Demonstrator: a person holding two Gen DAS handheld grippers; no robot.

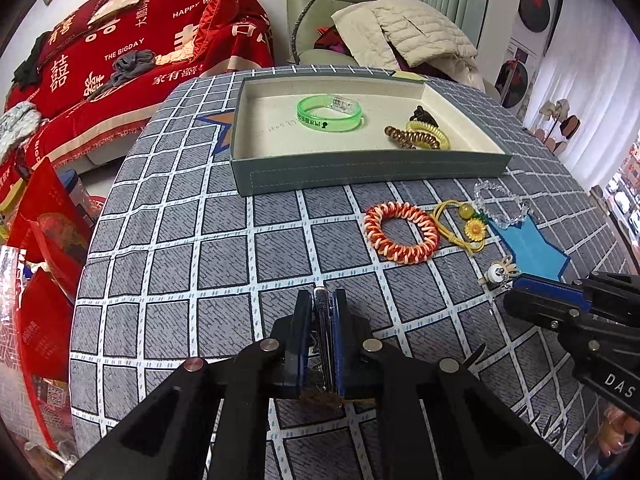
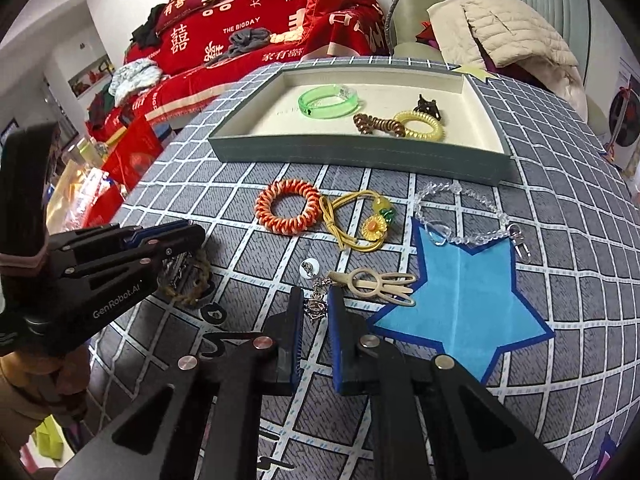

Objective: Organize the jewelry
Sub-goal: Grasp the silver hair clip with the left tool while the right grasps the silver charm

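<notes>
1. Under both grippers, the tabletop (image 1: 168, 240) carries loose jewelry, spread in the open where each piece can be reached singly.
2. Ahead of both grippers sits the tray (image 1: 372, 168), the likely collecting place; it already holds a green bangle (image 1: 329, 114), coil ties (image 1: 420, 136) and a dark clip (image 1: 425, 114).
3. Between the grippers and the tray lie an orange coil tie (image 2: 287, 211), a sunflower cord (image 2: 360, 220) and a clear bead bracelet (image 2: 460, 216), not yet sorted.
4. The left gripper (image 1: 323, 300), pointing down at the cloth, is clamped on a silvery piece with a braided band (image 2: 196, 280) hanging beneath, seemingly gripped for lifting.
5. The right gripper (image 2: 316, 300) has its jaws narrowed around a small silver chain charm (image 2: 316, 306); whether the pads actually press it I cannot tell. A beige clip (image 2: 380, 282) lies just ahead to its right.
</notes>
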